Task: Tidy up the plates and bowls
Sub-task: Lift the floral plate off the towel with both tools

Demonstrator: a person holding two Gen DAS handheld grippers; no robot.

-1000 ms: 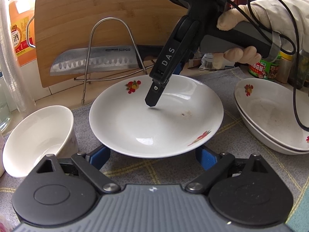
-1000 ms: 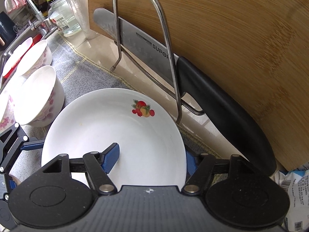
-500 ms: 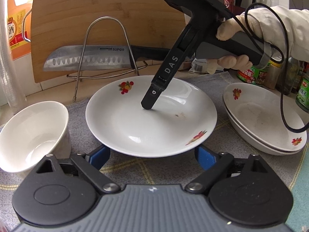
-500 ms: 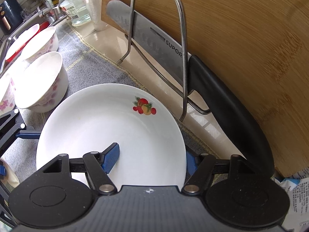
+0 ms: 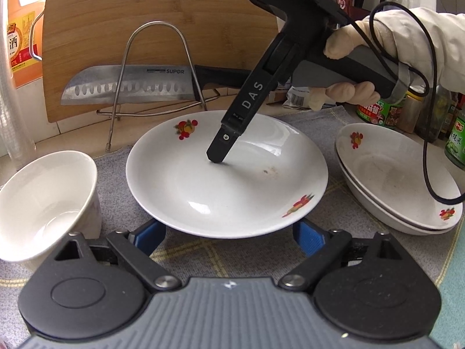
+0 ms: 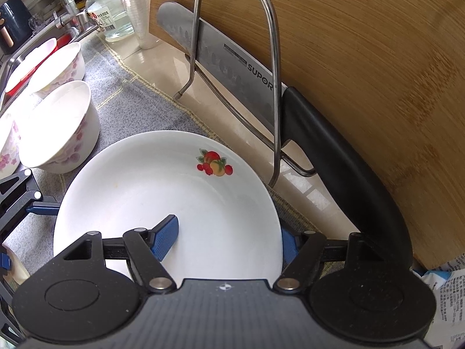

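A white plate with fruit prints (image 5: 226,180) rests on the grey mat; it also shows in the right wrist view (image 6: 162,203). My right gripper (image 6: 223,241) is open and straddles the plate's rim, one blue pad (image 6: 165,232) inside the plate and the other outside under the rim. In the left wrist view one of its fingers (image 5: 223,145) touches the plate's inside. My left gripper (image 5: 229,235) is open, its pads low at the plate's near edge, half hidden under it. A white bowl (image 5: 43,203) stands to the left. Two stacked plates (image 5: 398,177) lie to the right.
A wire stand (image 5: 157,81) holds a Supor knife (image 5: 130,84) against a bamboo cutting board (image 5: 145,29) behind the plate. Flowered bowls (image 6: 55,128) sit by the sink. Jars and bottles (image 5: 386,110) stand at the back right; an oil bottle (image 5: 20,37) is at the far left.
The left gripper's view has drawn back a little, so the plate and bowl look slightly farther. The right gripper stays astride the plate's rim, tilted a bit more toward the board.
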